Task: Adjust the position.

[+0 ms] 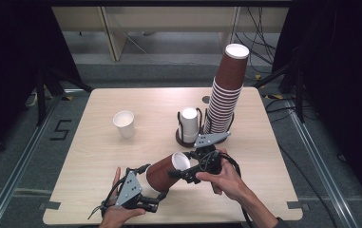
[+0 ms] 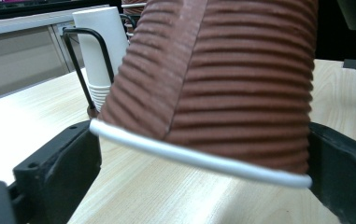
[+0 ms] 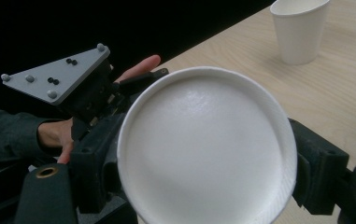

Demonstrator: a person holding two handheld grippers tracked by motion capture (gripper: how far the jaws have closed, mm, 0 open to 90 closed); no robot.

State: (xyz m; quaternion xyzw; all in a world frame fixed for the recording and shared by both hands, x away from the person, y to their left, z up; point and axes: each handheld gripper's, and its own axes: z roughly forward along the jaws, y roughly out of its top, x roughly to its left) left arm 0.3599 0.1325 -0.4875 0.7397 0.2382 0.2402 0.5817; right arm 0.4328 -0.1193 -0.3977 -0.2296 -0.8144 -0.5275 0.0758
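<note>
A brown ribbed paper cup (image 1: 162,173) lies on its side in the air above the table's (image 1: 98,156) front, held between both grippers. My right gripper (image 1: 183,167) comes in from the right and is shut on the cup's white base end (image 3: 203,149), one jaw on each side. My left gripper (image 1: 152,184) at the front left stands open around the cup's white-rimmed mouth end (image 2: 199,161). The rim reaches from one jaw to the other, and the ribbed wall (image 2: 222,84) rises beyond it.
A single white cup (image 1: 124,123) stands upright at the table's left middle. A black wire holder (image 1: 188,127) with white cups stands at centre right. Beside it leans a tall stack of brown cups (image 1: 226,90). The table's front edge lies just under my hands.
</note>
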